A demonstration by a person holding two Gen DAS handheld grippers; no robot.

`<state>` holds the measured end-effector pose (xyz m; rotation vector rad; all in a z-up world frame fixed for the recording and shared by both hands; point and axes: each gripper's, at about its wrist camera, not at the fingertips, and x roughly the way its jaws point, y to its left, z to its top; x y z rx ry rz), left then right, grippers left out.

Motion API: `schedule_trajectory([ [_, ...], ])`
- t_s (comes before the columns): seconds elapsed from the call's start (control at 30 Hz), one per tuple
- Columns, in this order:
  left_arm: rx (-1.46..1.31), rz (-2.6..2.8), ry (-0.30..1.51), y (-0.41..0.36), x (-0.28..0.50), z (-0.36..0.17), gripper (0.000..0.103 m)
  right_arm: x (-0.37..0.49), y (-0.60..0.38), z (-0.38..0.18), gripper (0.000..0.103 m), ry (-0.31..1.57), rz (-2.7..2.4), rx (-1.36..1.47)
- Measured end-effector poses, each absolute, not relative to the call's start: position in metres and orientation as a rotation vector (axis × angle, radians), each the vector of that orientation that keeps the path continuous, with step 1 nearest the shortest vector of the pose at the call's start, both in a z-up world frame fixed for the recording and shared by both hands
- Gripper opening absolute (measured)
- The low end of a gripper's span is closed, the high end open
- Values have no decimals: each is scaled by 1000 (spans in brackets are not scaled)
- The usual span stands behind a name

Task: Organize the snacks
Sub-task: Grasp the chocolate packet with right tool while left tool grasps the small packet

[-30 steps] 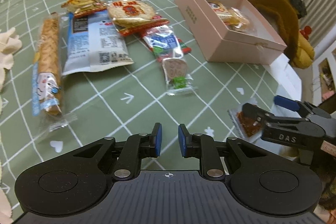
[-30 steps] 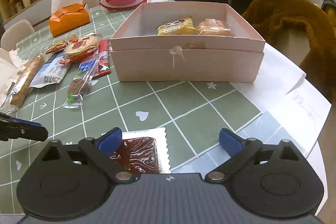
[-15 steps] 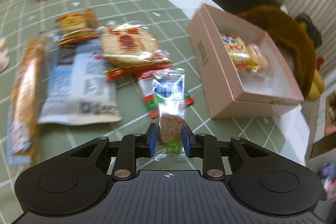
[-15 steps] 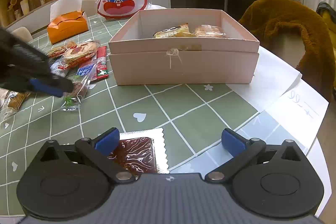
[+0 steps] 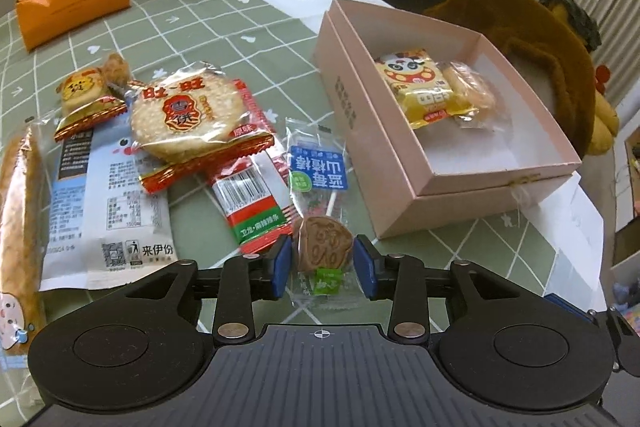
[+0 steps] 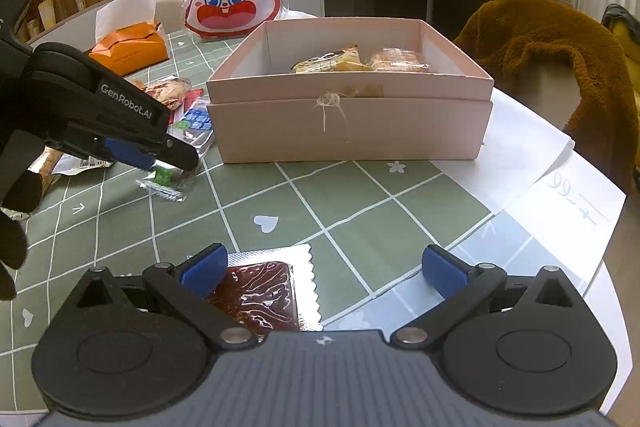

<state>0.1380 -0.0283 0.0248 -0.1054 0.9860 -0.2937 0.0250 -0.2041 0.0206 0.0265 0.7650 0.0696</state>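
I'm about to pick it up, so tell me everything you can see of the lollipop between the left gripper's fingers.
The lollipop is a flat, round, brownish disc with raised markings on a thin white stick, sealed in a clear crinkly wrapper with a blue label and a small green tag. It lies flat on the green checked tablecloth, near the pink box. The left gripper straddles the disc, jaws opening, pads not visibly pressing.

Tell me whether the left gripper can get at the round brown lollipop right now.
Probably yes. The left gripper already has its opening jaws on either side of the lollipop, which lies flat on the table with nothing on its round head; the pads look just clear of it.
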Motion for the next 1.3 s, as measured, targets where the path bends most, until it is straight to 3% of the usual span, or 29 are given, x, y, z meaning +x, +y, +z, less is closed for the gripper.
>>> schedule_trajectory([
  [0.57, -86, -307, 1029, 26, 46, 30, 37, 20, -196, 40, 100, 856, 215, 31],
  [0.83, -95, -317, 1038, 25, 47, 30, 37, 1, -169, 41, 99, 868, 262, -98],
  [1.3, -89, -311, 1035, 20, 48, 30, 37, -9, -216, 38, 99, 844, 17, -115],
])
